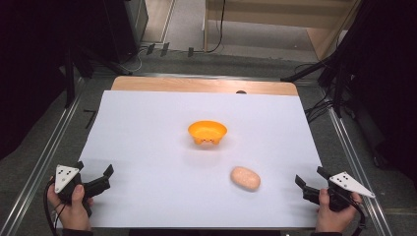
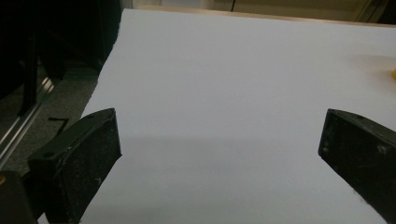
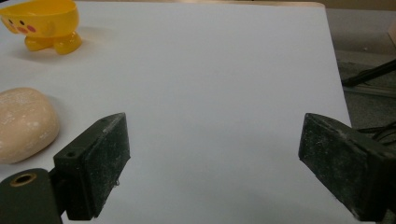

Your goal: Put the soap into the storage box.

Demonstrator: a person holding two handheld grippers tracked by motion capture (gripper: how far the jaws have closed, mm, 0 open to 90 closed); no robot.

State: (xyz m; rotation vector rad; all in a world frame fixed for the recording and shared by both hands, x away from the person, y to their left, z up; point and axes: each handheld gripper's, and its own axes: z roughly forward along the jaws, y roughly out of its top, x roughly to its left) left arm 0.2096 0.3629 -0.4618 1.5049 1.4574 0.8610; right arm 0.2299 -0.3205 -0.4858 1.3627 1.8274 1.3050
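Note:
A small orange bowl [image 1: 207, 132] with little feet and a painted face stands near the middle of the white sheet [image 1: 157, 162]; in the right gripper view the bowl [image 3: 44, 23] is at the top left. A pale tan oval bread roll [image 1: 245, 178] lies in front of it to the right, and the roll [image 3: 23, 123] sits just left of my right gripper's jaws. My left gripper [image 1: 93, 172] is open over the sheet's near left corner, nothing between its jaws [image 2: 219, 140]. My right gripper [image 1: 310, 178] is open at the near right, also holding nothing [image 3: 212, 156].
The white sheet covers a wooden table [image 1: 206, 84] whose far edge shows. Metal rails [image 1: 46, 152] run along both sides. Cables and dark stands [image 1: 324, 69] lie on the grey floor behind and to the right.

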